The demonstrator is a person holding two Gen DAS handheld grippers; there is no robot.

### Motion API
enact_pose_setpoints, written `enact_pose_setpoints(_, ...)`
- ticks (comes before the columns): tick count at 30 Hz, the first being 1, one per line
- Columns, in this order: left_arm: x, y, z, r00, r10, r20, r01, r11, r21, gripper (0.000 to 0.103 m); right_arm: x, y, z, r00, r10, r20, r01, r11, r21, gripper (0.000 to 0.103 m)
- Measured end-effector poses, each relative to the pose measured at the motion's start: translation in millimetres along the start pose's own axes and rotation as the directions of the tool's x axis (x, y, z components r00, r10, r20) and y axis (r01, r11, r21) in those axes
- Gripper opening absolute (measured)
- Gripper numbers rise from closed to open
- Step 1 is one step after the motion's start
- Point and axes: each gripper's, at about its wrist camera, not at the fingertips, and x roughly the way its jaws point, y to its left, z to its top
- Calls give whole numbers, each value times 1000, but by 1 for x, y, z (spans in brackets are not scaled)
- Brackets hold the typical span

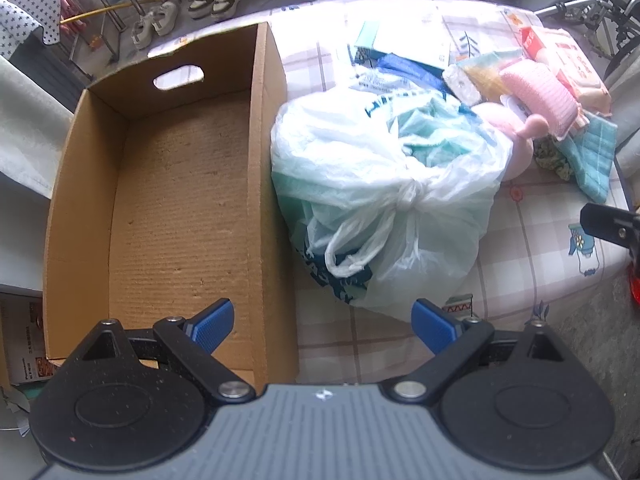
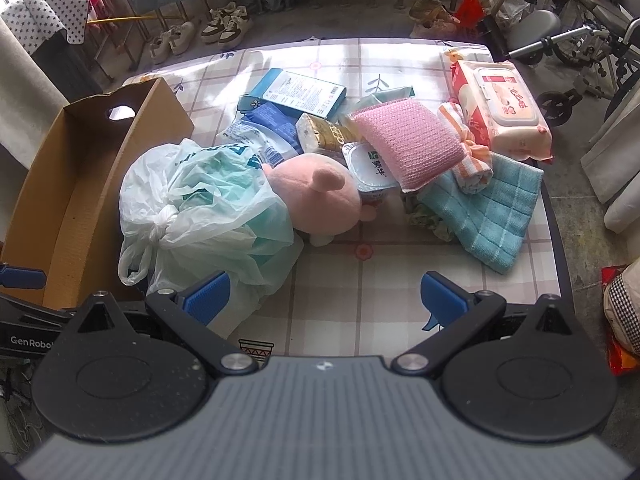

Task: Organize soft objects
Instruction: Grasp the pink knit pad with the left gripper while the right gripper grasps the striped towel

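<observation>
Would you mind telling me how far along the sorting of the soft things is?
Nothing looks done yet: the cardboard box is empty. Nothing is in hand either; the left gripper and the right gripper are both open. Left on the table: the tied plastic bag, plush toy, pink sponge, blue towel and striped cloth.

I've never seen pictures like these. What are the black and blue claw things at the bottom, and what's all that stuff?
They are two grabbers that a person holds, one in each hand. Each carries a camera looking out along its blue fingers. One picture is from the left grabber, the other from the right grabber. Both are open and hold nothing. On the table stands an empty cardboard box. Beside it lie a tied plastic bag, a pink plush toy, a pink sponge, a blue cloth and a pack of wipes.
</observation>
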Motion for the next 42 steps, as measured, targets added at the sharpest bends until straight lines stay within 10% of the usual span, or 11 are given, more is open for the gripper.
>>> enact_pose_setpoints(17,-6,-81,37,989,-49,141,52,999,-13,96,19,-124,38,963,216,163,-246,948,199,102)
enact_pose_setpoints(25,-2,-122,94,979,-76,192,102,987,-128,86,47,-199,89,910,386,150,-407,899,161,100)
enact_pose_setpoints(31,19,-166,139,978,-116,176,136,985,-110,72,93,-223,131,856,511,81,-517,845,134,64)
enact_pose_setpoints(42,74,-215,178,974,-212,74,220,968,-118,83,195,-225,182,801,594,-78,-552,782,289,20)
